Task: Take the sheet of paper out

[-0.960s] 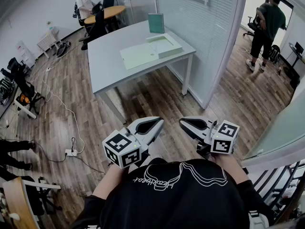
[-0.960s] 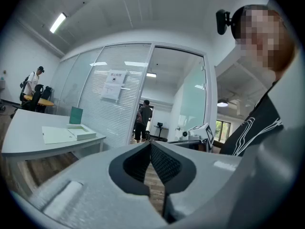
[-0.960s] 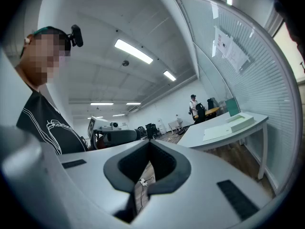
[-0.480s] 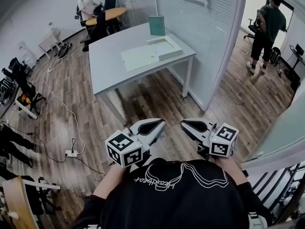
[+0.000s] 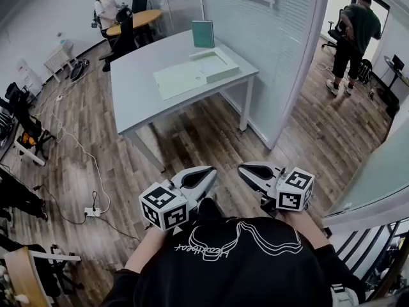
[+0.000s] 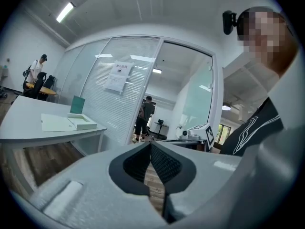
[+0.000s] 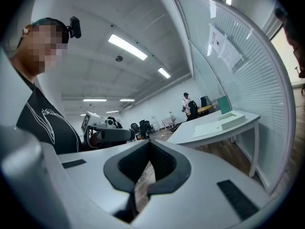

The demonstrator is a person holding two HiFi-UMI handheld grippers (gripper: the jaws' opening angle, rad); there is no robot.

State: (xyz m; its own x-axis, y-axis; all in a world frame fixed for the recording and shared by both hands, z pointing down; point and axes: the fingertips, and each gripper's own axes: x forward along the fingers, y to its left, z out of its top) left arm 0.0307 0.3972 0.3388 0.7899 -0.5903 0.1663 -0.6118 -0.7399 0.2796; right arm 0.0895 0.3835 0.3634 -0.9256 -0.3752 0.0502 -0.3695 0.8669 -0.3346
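**Both grippers shut and empty, well short of the desk**

In the head view the left gripper (image 5: 206,174) and the right gripper (image 5: 248,170) are held side by side just in front of the person's chest. Their tips point toward 12 o'clock and lean slightly toward each other. Both are over the wooden floor (image 5: 192,136), well apart from the desk (image 5: 137,85).

In the left gripper view, the fingers (image 6: 167,165) of the left gripper (image 6: 150,146) are together, tips meeting. Only the hollow between the dark ribbed pads shows, and nothing is in it. In the right gripper view, the right gripper (image 7: 149,144) is the same: its fingers (image 7: 164,163) meet at the tip and hold nothing. Neither gripper touches anything.

The sheet of paper (image 5: 179,79) lies flat on the grey desk at about 12 o'clock from the grippers, far from both. It is pale green. Its 2 o'clock edge lies against a shallow open box (image 5: 215,63). Whether another sheet lies inside that box is too small to tell. A green upright board (image 5: 203,34) stands at the desk's far edge, at 12 o'clock from the box.

A glass partition with blinds (image 5: 275,37) runs along the desk's 3 o'clock side. Beyond it, at 2 o'clock, a person in dark clothes (image 5: 353,34) stands. At 11 o'clock another person (image 5: 105,8) sits at a round wooden table.
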